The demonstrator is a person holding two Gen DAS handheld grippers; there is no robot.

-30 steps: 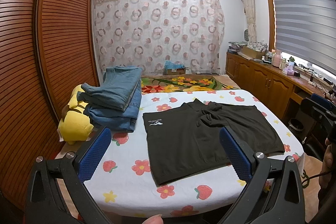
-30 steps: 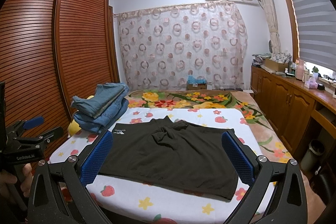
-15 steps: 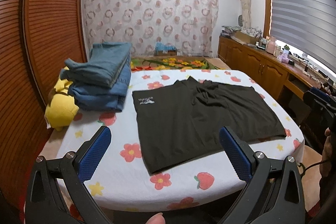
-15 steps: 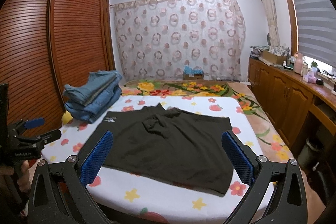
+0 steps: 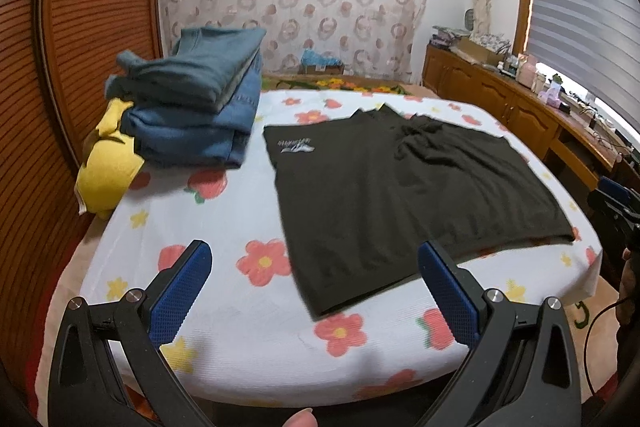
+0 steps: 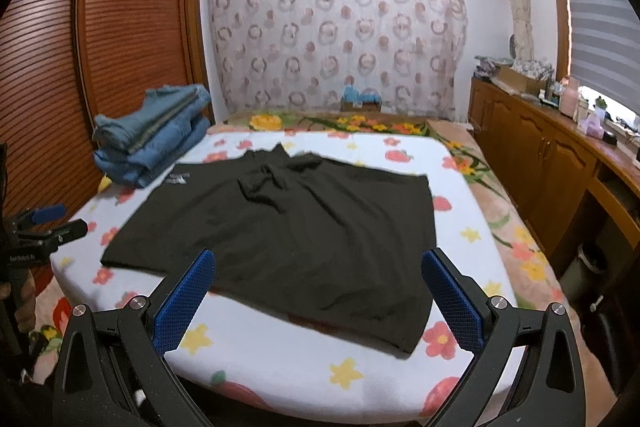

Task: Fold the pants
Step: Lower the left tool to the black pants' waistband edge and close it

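Both tools spread wide and empty — left tool point(image 5: 316, 283) and right tool point(image 6: 318, 287) hovering off the bed's point(image 5: 248, 343) near edge, probably lining up a first grab. Dark pants point(image 6: 288, 227) flat mid-bed, bunched at the crotch, beside stacked jeans point(image 5: 200, 103) — not yet folded.

You bring both grippers in toward the bed over this second: in the left wrist view the black pants point(image 5: 404, 195) now fill far more of the frame, and their near hem sits between the blue pads of your left gripper point(image 5: 314, 283). Your right gripper point(image 6: 318, 293) also comes closer and tips downward, so its pads now overlap the pants' near edge, though the blur makes it hard to judge any contact. The denim stack point(image 5: 192, 107) looms larger too.
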